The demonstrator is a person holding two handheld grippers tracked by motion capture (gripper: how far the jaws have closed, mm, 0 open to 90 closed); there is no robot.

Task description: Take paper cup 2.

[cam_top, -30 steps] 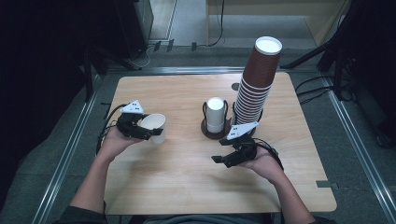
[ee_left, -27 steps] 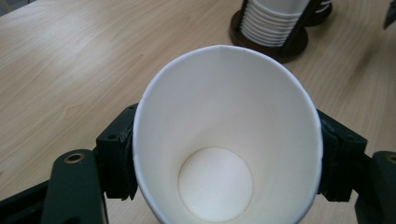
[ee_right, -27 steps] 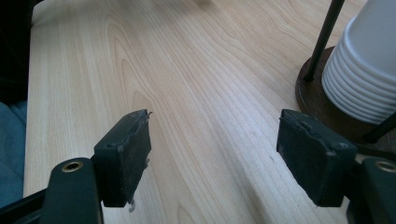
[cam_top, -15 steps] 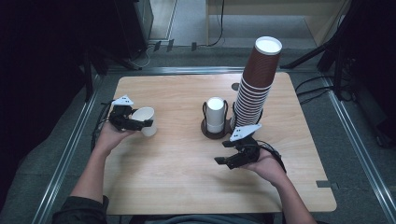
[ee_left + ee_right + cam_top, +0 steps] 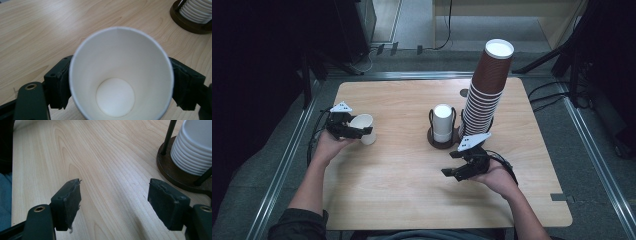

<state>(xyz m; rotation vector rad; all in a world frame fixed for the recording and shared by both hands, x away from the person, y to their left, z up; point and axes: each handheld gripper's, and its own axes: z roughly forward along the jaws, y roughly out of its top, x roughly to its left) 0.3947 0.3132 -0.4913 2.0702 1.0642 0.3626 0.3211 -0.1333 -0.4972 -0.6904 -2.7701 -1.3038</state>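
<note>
White paper cup (image 5: 363,128), tipped on its side near the table's (image 5: 402,200) left edge, clamped between the jaws of the left gripper (image 5: 353,131), mouth facing that gripper's camera. Right gripper (image 5: 451,172), jaws apart and empty, near the front of the cup holder (image 5: 443,142).

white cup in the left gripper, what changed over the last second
The left gripper, shut on the white cup, carried it left, away from the cup holder toward the table's left edge. The open right gripper barely shifted. The brown cup stack and holder stayed put.
</note>
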